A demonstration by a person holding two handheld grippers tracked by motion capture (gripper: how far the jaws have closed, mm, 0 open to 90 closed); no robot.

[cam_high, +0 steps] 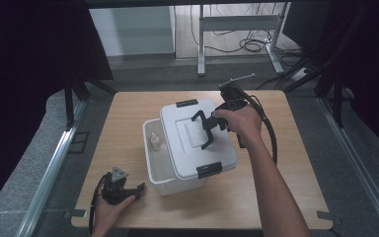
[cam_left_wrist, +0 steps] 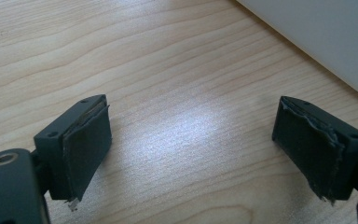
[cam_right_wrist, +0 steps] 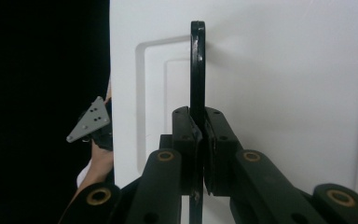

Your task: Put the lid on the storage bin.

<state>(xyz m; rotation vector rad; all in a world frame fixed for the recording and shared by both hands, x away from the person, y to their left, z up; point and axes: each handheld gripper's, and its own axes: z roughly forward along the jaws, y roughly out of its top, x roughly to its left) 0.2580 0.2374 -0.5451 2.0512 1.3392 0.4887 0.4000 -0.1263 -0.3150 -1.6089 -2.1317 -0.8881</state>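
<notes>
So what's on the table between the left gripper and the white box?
Nothing: bare wood lies between the left gripper and the box, as the high view shows.

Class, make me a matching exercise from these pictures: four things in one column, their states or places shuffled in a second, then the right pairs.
1 lid
2 small bottle
3 left gripper
4 right gripper

A open, low over the table
B shut on the black lid handle
C askew over the white bin
D standing inside the bin

Pairs: 1-C, 2-D, 3-A, 4-B
</notes>
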